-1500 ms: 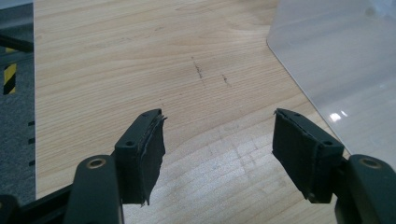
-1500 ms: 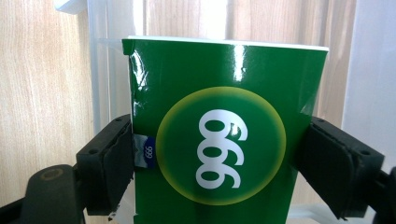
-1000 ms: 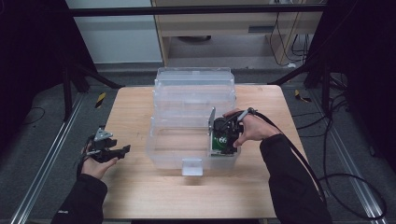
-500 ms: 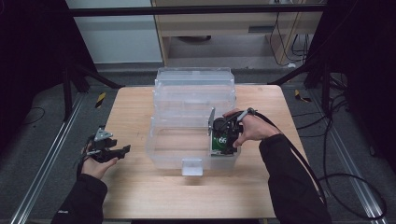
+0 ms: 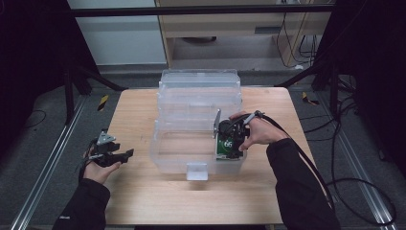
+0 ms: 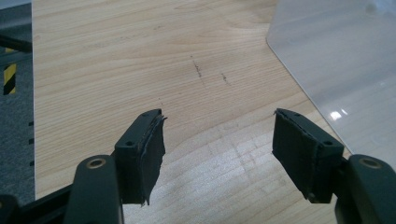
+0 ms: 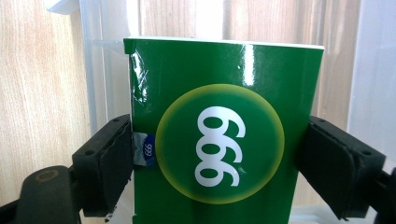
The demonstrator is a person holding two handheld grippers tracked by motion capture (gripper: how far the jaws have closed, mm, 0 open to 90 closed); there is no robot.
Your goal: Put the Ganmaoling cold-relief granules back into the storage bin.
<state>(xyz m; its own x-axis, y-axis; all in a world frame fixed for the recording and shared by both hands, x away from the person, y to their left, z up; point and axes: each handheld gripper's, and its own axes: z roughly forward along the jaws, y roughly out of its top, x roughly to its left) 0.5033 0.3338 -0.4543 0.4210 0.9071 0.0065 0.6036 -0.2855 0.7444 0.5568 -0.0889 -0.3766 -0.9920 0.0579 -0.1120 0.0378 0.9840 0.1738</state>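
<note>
My right tongs (image 7: 217, 154) grip the green box (image 7: 219, 140) inside the clear bin (image 5: 167, 148); my left tongs (image 6: 219, 154) gape open left of that bin.

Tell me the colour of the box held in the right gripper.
Green box, with a yellow-edged circle and white "999"; clearest in the right gripper view.

The person wore dark long sleeves (image 5: 299, 191) that reached the wrists of both arms. The left claw (image 6: 219, 154) was black, with a grey three-cornered plate (image 5: 105, 139) on top. Its two flat pads (image 6: 152, 154) were matt dark rubber, frayed along one edge, each fixed by small screws and carried on a rounded arm with a brass-coloured rivet. The right claw (image 7: 219, 163) had the same black padded build, and a black cable (image 5: 306, 163) trailed from it.
</note>
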